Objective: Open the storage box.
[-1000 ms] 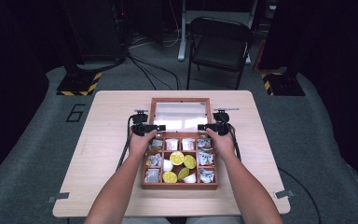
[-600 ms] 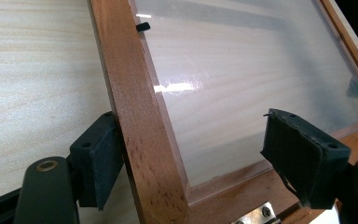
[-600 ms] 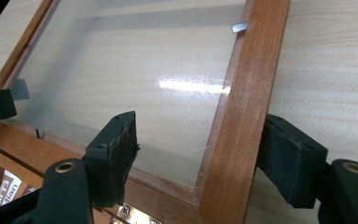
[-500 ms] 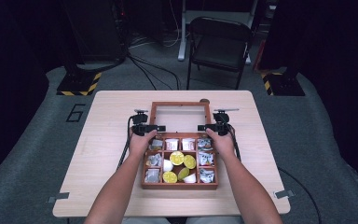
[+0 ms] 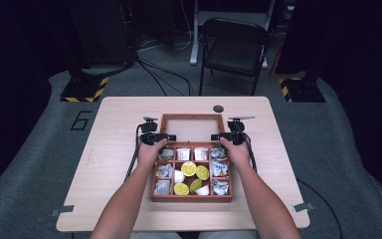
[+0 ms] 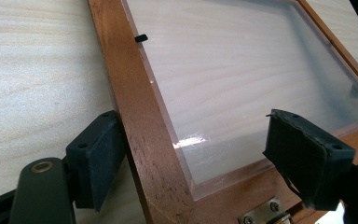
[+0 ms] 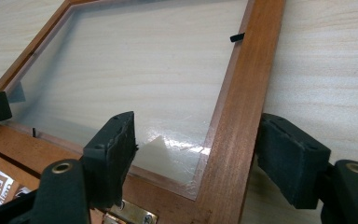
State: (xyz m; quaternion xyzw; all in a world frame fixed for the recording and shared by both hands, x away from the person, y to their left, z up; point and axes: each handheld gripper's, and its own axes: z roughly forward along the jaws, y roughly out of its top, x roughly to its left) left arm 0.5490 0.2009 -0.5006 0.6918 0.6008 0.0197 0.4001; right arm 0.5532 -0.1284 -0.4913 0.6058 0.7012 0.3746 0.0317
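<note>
Room: dark, grey carpet, a folding chair (image 5: 234, 47) past the bench (image 5: 104, 199).
Left fingers: the left gripper (image 6: 200, 158) has its fingers (image 6: 95, 161) spread wide across the lid's corner; one pad sits just outside the wooden frame rail, the other over the clear pane near the hinge. Whether either pad touches is hard to tell; nothing is clamped.
Right fingers: the right gripper (image 7: 196, 158) is likewise spread, its fingers (image 7: 291, 158) either side of the opposite frame rail, one pad outside on the bench side, one over the pane. No firm hold shows.
Lid: the lid (image 5: 192, 127), a wooden frame with a clear pane, lies open and laid back behind the box, low over the bench, hinged at the box's far edge.
Box: the box (image 5: 191, 196) sits mid-bench, divided into compartments holding small cups, yellow-green rounds and packets.
Hands: left hand (image 5: 150, 152) and right hand (image 5: 237, 152) rest at the box's far corners.
Bench: pale wood, with a small dark disc (image 5: 218, 108) beyond the lid.
</note>
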